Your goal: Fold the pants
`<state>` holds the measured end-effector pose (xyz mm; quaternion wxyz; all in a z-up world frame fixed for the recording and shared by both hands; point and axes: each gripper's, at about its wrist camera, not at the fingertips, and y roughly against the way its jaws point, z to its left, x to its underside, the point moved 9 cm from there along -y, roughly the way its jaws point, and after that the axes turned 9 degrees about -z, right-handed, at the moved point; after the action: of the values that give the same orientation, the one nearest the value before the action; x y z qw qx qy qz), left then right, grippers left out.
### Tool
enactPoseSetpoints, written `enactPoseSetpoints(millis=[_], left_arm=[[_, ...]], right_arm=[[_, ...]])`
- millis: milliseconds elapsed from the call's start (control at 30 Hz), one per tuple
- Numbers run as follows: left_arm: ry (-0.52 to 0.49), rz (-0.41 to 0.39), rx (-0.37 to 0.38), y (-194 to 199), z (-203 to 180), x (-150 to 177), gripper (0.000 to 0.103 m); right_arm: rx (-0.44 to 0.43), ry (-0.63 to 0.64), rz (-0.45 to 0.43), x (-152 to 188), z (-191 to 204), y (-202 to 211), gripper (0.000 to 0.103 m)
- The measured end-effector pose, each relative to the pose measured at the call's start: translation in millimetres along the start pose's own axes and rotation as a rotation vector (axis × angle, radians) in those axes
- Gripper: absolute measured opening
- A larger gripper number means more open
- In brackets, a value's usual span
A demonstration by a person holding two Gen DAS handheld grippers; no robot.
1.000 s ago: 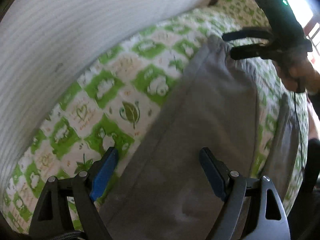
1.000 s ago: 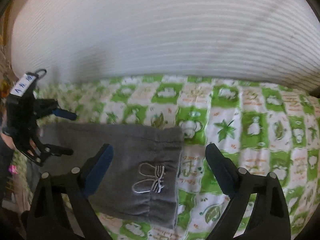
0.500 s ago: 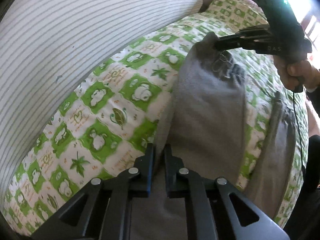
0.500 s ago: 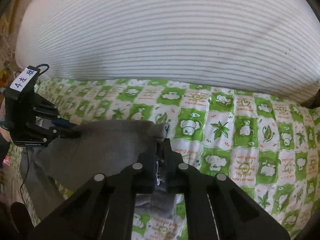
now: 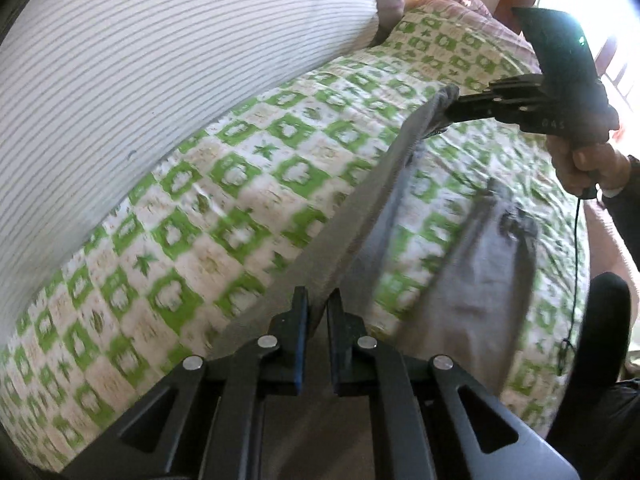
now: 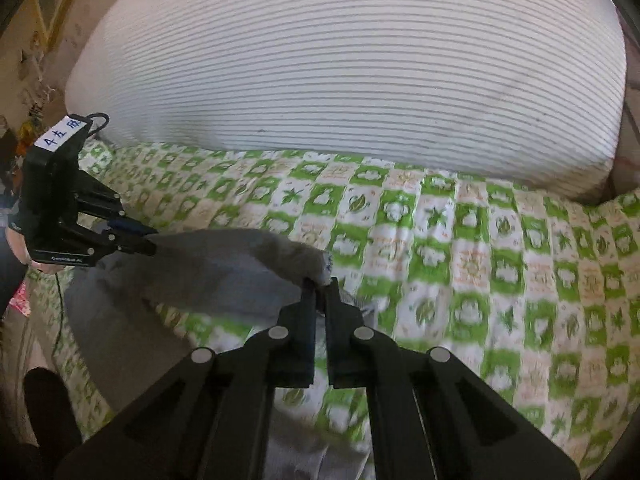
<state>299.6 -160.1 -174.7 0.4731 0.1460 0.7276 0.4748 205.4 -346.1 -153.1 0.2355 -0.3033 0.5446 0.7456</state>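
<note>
Grey pants (image 5: 360, 236) hang lifted above a green-and-white checked bedspread (image 5: 224, 216). My left gripper (image 5: 317, 300) is shut on one end of their stretched edge. The right gripper (image 5: 450, 114) shows at the upper right of the left wrist view, shut on the other end near the waistband. In the right wrist view my right gripper (image 6: 321, 284) pinches the bunched waistband of the pants (image 6: 224, 268), and the left gripper (image 6: 150, 242) at the left grips the far corner. The lower part of the pants (image 5: 480, 276) trails on the bed.
A large white striped pillow (image 6: 352, 68) lies along the far side of the bedspread (image 6: 480, 248). A patterned blanket (image 5: 460, 4) is bunched at the far end. A hand (image 5: 584, 164) holds the right gripper's handle, with a thin cable (image 5: 574, 280) dangling.
Both grippers stood open over the flat pants, then shut on the edge and lifted it; the fabric is now pulled taut between them, higher above the bedspread.
</note>
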Motion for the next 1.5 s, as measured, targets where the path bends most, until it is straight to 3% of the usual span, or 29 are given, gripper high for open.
enactPoseSetpoints(millis=[267, 467, 633, 733, 800, 867, 933, 967, 1100, 1200, 1267, 1300, 1333, 1367, 1433, 1500], left_arm=[[0.028, -0.017, 0.019, 27.8, -50.2, 28.8, 0.006], [0.041, -0.066, 0.081, 49.4, -92.4, 33.7, 0.006], [0.017, -0.061, 0.101, 43.2, -127.0, 36.9, 0.006], [-0.005, -0.081, 0.008, 40.0, -118.2, 33.4, 0.007], [-0.077, -0.114, -0.059, 45.3, -107.6, 24.1, 0.009], [-0.156, -0.110, -0.057, 48.5, -96.6, 15.0, 0.020], [-0.206, -0.081, -0.004, 48.1, -88.5, 10.5, 0.079], [-0.226, -0.085, -0.011, 48.3, -80.6, 6.8, 0.082], [-0.321, -0.099, -0.060, 46.6, -57.1, -13.2, 0.081], [-0.349, -0.052, 0.035, 36.6, -60.1, -16.2, 0.081], [-0.399, -0.008, 0.048, 22.8, -63.8, -7.3, 0.078], [-0.419, 0.023, 0.048, 13.7, -64.3, -0.1, 0.065], [-0.424, 0.060, 0.047, 3.8, -62.6, 8.5, 0.031], [-0.410, 0.105, 0.034, -7.3, -55.2, 16.3, 0.011], [-0.353, 0.164, -0.016, -26.0, -32.7, 27.8, 0.004], [-0.305, 0.150, -0.010, -26.4, -24.3, 29.8, 0.002]], right_arm=[[-0.014, 0.043, 0.025, 37.6, 25.5, 40.0, 0.004], [-0.010, 0.048, 0.032, 63.2, 30.4, 59.0, 0.004], [-0.008, 0.062, 0.013, 69.7, 31.3, 63.1, 0.004], [-0.012, 0.085, 0.006, 70.1, 36.4, 69.3, 0.004], [-0.013, 0.103, 0.000, 70.6, 41.0, 73.2, 0.004], [-0.017, 0.111, -0.003, 69.8, 44.2, 76.2, 0.004], [-0.023, 0.109, -0.005, 68.4, 44.8, 77.3, 0.004], [-0.025, 0.109, -0.004, 68.6, 45.2, 77.5, 0.004], [-0.033, 0.106, 0.002, 69.9, 45.1, 75.2, 0.004], [-0.031, 0.096, 0.007, 71.2, 41.7, 72.4, 0.004], [-0.036, 0.085, 0.006, 70.5, 38.6, 71.5, 0.004], [-0.037, 0.083, 0.005, 69.6, 37.4, 71.2, 0.004], [-0.039, 0.084, 0.004, 68.6, 36.3, 70.8, 0.004], [-0.043, 0.085, 0.003, 68.2, 36.6, 70.7, 0.004], [-0.049, 0.090, 0.002, 67.4, 37.6, 69.7, 0.004], [-0.046, 0.098, 0.003, 66.7, 39.6, 68.4, 0.004]])
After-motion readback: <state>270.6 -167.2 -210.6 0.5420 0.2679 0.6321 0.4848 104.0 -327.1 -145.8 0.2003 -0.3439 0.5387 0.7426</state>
